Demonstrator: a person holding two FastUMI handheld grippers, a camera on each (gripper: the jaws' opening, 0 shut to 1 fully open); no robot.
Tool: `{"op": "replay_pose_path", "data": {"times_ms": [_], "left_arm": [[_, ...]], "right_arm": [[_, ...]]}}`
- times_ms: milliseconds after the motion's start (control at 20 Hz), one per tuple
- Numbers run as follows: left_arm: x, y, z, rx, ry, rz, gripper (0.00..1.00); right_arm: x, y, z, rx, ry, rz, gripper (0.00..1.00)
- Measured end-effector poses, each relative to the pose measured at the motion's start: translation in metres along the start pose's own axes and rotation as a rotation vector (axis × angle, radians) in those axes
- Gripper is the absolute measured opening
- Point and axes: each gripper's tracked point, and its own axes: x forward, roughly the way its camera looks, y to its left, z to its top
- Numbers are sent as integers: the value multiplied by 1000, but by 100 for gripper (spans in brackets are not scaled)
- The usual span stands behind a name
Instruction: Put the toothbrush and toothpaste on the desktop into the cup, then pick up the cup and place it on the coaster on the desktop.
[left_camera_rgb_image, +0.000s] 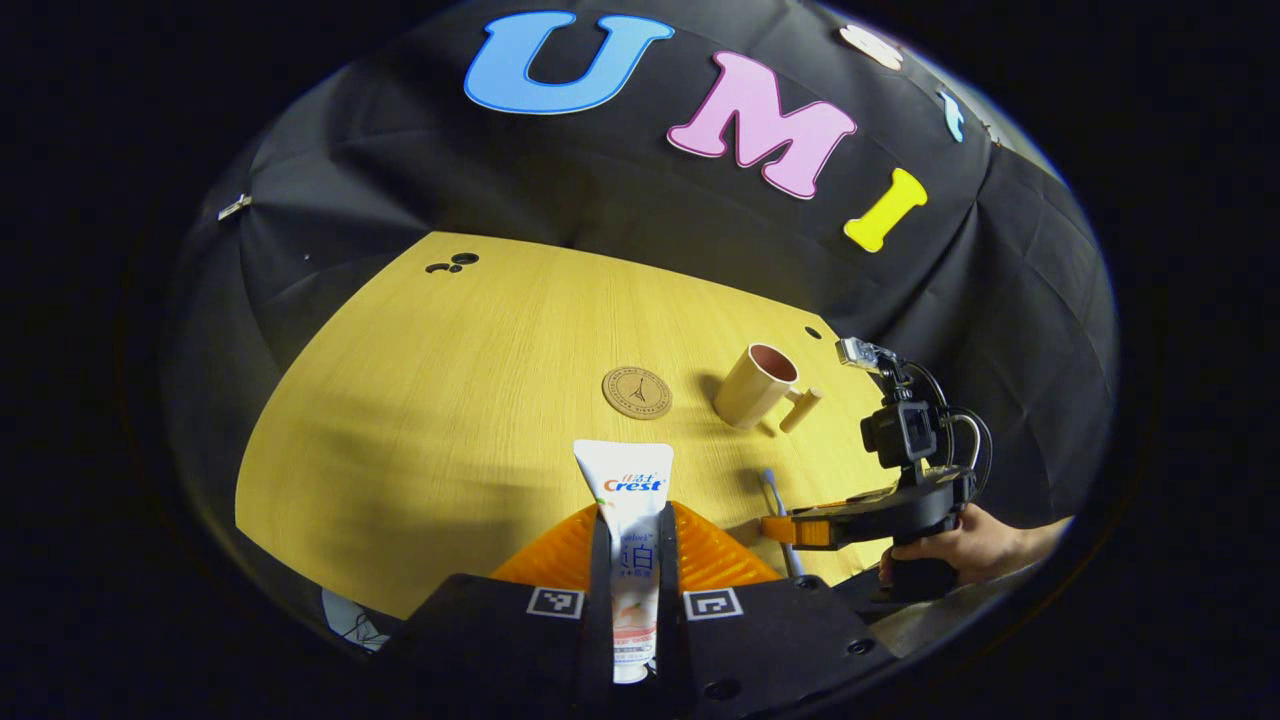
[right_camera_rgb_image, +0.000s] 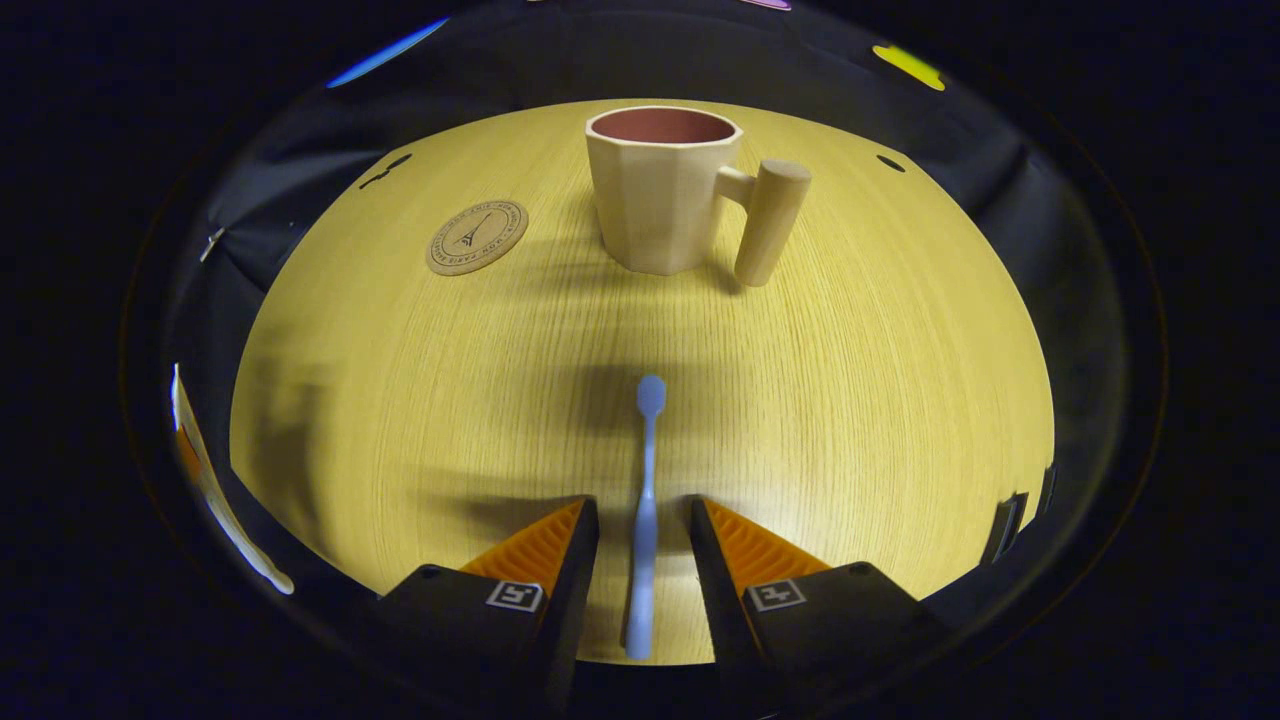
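Note:
My left gripper (left_camera_rgb_image: 634, 515) is shut on a white toothpaste tube (left_camera_rgb_image: 628, 480), whose flat end points forward over the wooden table (left_camera_rgb_image: 420, 400). A thin blue toothbrush (right_camera_rgb_image: 648, 470) lies flat on the table with its head toward the cup. My right gripper (right_camera_rgb_image: 643, 505) is open, one finger on each side of the handle and a gap on both sides. A beige cup (right_camera_rgb_image: 660, 195) with a peg handle stands upright ahead of it. The round cork coaster (right_camera_rgb_image: 478, 236) lies to the cup's left. From the left gripper view I see the cup (left_camera_rgb_image: 755, 385), coaster (left_camera_rgb_image: 637, 392), toothbrush (left_camera_rgb_image: 772, 487) and right gripper (left_camera_rgb_image: 800, 528).
A hand (left_camera_rgb_image: 960, 548) holds the right gripper at the table's near right edge. Small round holes (left_camera_rgb_image: 452, 264) sit in the far left of the tabletop, another hole (right_camera_rgb_image: 889, 162) behind the cup. Black cloth walls close in the table's far sides.

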Motion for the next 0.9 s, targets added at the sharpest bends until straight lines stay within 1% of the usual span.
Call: {"op": "replay_pose_path", "data": {"times_ms": [50, 100, 200, 250, 300, 350, 400, 450, 500, 650, 700, 900], "left_arm": [[0, 0, 0, -2, 2, 0, 17], [1, -1, 0, -5, 3, 0, 22], [2, -1, 0, -8, 6, 4, 22], [2, -1, 0, -8, 4, 6, 22], [2, -2, 1, -8, 3, 8, 22], [3, -4, 0, -7, 3, 10, 17], [2, -6, 0, -6, 4, 9, 17], [3, -7, -1, -6, 3, 9, 22], [3, -8, 0, -6, 2, 9, 17], [1, -15, 0, -2, -1, 5, 17], [1, -17, 1, 2, -3, 4, 22], [-1, -24, 4, 8, -9, 7, 22]], "right_arm": [[0, 0, 0, -7, 10, 2, 53], [2, 0, -1, -11, 24, 5, 51], [-1, 0, 1, -14, 42, 8, 46], [1, 0, 0, -15, 47, 13, 46], [5, 0, -1, -16, 57, 15, 26], [3, 0, 0, -21, 60, 24, 14], [1, -1, 2, -32, 57, 31, 14], [8, 0, -1, -42, 53, 43, 14], [0, 1, 1, -45, 36, 65, 11], [0, 4, 2, -37, 0, 130, 9], [-1, 3, 0, -30, -6, 150, 7], [-14, 2, 1, -13, -63, 211, 7]]}}
